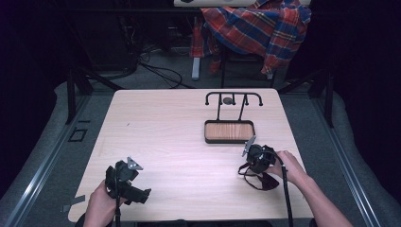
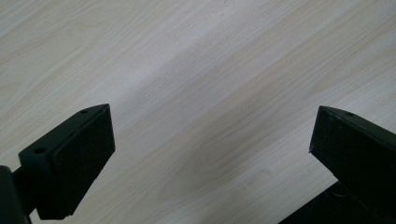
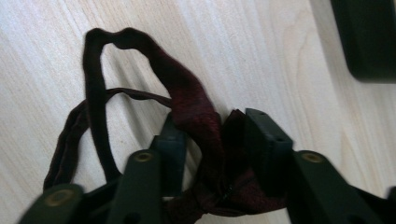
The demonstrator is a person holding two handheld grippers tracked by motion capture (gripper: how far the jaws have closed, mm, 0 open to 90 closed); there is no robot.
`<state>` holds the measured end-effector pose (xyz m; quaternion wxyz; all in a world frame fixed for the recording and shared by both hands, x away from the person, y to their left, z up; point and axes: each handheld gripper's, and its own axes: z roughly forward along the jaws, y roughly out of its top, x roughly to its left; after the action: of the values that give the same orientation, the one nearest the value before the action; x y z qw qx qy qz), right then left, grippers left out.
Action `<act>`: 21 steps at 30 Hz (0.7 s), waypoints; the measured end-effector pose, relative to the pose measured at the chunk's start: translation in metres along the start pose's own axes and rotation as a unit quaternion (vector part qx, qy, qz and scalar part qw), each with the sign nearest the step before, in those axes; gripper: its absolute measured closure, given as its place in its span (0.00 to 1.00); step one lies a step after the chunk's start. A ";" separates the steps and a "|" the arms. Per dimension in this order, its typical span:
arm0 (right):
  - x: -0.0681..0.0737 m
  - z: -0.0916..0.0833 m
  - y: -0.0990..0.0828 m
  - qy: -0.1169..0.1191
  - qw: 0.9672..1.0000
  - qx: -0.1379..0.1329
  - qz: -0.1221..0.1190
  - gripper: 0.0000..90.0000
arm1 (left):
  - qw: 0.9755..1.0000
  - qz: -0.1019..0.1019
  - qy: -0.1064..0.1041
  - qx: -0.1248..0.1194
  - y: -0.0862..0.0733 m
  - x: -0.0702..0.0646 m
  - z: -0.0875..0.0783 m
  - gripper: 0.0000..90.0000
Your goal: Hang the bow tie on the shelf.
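Two jaws of the right gripper (image 3: pixel 212 154) pinch a dark red bow tie (image 3: pixel 205 121) low in frame, its strap looped out to the upper left on the tabletop (image 3: pixel 261 56). Grip looks partial: fabric could slip or the strap snag. Left gripper (image 2: pixel 210 163) jaws spread wide, empty. Knot and clasp hidden behind the jaws. Tray stand (image 1: pixel 229 131) sits just above.

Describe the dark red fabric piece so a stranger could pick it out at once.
Start at the pale wooden table and find the black-rimmed wooden tray under the black rack. Nearer the person, the right gripper is closed on a dark red bow tie with a looping strap, the only soft cloth on the tabletop.
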<state>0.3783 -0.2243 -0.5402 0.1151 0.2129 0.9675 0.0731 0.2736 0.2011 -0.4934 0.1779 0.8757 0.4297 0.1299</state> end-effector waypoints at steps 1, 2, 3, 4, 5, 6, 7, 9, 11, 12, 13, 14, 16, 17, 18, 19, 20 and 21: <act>0.000 0.001 0.000 0.002 1.000 -0.001 0.001 0.74 | 1.000 0.000 0.000 0.000 0.000 0.000 0.000 0.00; 0.000 0.001 0.000 0.005 1.000 -0.003 0.003 0.79 | 1.000 0.000 0.000 0.000 0.000 0.000 0.000 0.00; 0.000 0.000 0.000 0.007 1.000 0.000 0.004 0.82 | 1.000 0.000 -0.001 0.000 0.000 0.000 0.000 0.00; -0.001 0.001 -0.001 0.008 1.000 0.004 0.009 0.89 | 1.000 0.000 -0.001 0.000 0.000 0.000 0.000 0.00; -0.001 0.001 -0.001 0.008 1.000 0.004 0.009 0.89 | 1.000 0.001 -0.001 0.000 0.000 0.000 0.000 0.00; -0.001 0.001 -0.001 0.012 1.000 0.007 0.011 0.92 | 1.000 0.001 0.000 0.000 0.000 0.000 0.000 0.00; -0.002 0.002 -0.002 0.015 1.000 0.002 0.018 0.94 | 1.000 0.001 0.000 -0.001 0.000 0.000 0.000 0.00; -0.002 0.002 -0.003 0.019 0.999 -0.004 0.031 0.97 | 1.000 0.001 0.000 -0.001 0.000 0.000 0.000 0.00; -0.003 -0.001 -0.003 0.012 0.999 0.004 0.029 0.98 | 1.000 0.001 -0.001 -0.001 0.000 0.000 0.000 0.00; -0.003 0.000 -0.004 0.014 0.999 -0.001 0.034 0.98 | 1.000 0.001 0.000 -0.001 0.000 0.000 0.000 0.00; -0.003 -0.002 -0.004 0.008 0.999 0.005 0.034 0.98 | 1.000 0.002 0.000 -0.001 0.000 0.000 -0.001 0.00; -0.003 -0.003 -0.004 0.005 0.999 -0.002 0.041 0.98 | 1.000 0.003 0.000 -0.001 0.000 0.000 -0.001 0.00; -0.005 -0.008 -0.005 -0.001 0.999 -0.004 0.046 0.98 | 1.000 0.002 0.000 0.000 0.000 0.000 -0.001 0.00; -0.005 -0.009 -0.005 0.001 0.999 -0.012 0.053 0.98 | 1.000 0.002 0.000 -0.001 0.000 0.000 -0.001 0.00; -0.006 -0.014 -0.005 -0.008 0.999 -0.011 0.053 0.98 | 1.000 0.003 0.000 0.000 0.000 0.000 -0.001 0.00; -0.006 -0.017 -0.006 -0.008 0.998 -0.019 0.062 0.98 | 1.000 0.003 0.000 0.000 0.000 0.000 0.000 0.00; -0.007 -0.020 -0.006 -0.010 0.997 -0.028 0.066 0.98 | 1.000 0.003 -0.001 0.000 0.000 0.000 0.000 0.00; -0.007 -0.024 -0.006 -0.020 0.997 -0.021 0.066 0.98 | 1.000 0.003 0.000 0.000 0.000 0.000 0.000 0.00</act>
<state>0.3759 -0.2349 -0.5167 0.1342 0.2754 0.9470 0.0965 0.2731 0.2012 -0.4933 0.1775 0.8772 0.4268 0.1301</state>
